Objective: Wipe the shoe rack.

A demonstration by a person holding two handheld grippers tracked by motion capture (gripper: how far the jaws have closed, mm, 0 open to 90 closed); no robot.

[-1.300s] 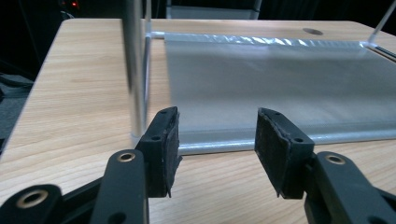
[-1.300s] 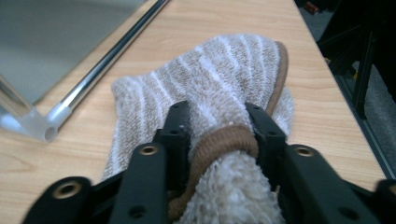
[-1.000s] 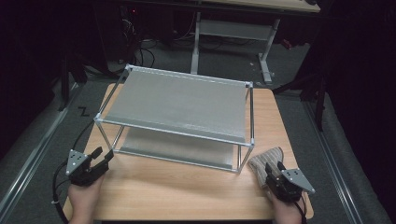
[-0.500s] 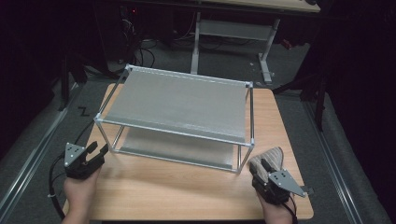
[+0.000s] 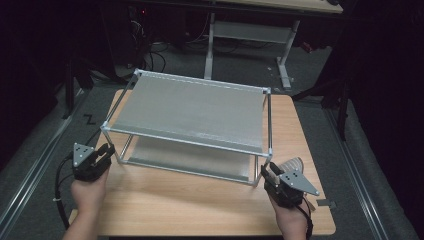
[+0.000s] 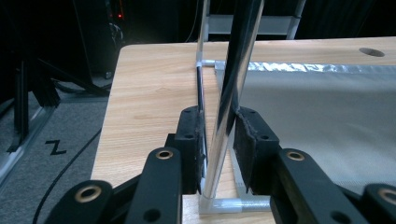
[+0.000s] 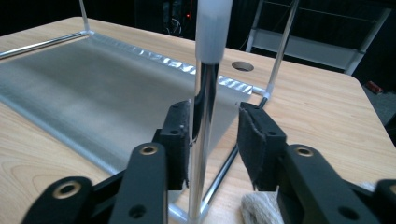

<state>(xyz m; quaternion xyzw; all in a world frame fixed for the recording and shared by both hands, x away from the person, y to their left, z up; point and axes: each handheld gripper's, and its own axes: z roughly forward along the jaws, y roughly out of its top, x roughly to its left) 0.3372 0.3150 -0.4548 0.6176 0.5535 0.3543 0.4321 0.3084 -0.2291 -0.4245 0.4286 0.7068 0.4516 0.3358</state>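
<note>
Two claws at the front legs of a two-tier rack on a wooden surface.
Light wooden surface (image 5: 200, 200) fills the lower centre of the high view; the silver metal two-tier rack with mesh shelves (image 5: 192, 107) stands mid-frame on it. Left claw (image 5: 106, 150) at lower left has just been closing, with the rack's shiny front left leg (image 6: 224, 121) between its jaws: the right pad touches it, a thin gap on the left. Right claw (image 5: 266, 172) at lower right has also been closing around the front right leg (image 7: 201, 130): left pad against it, right pad apart. A small grey cloth wad (image 5: 291, 164) lies just beside the right claw.
</note>
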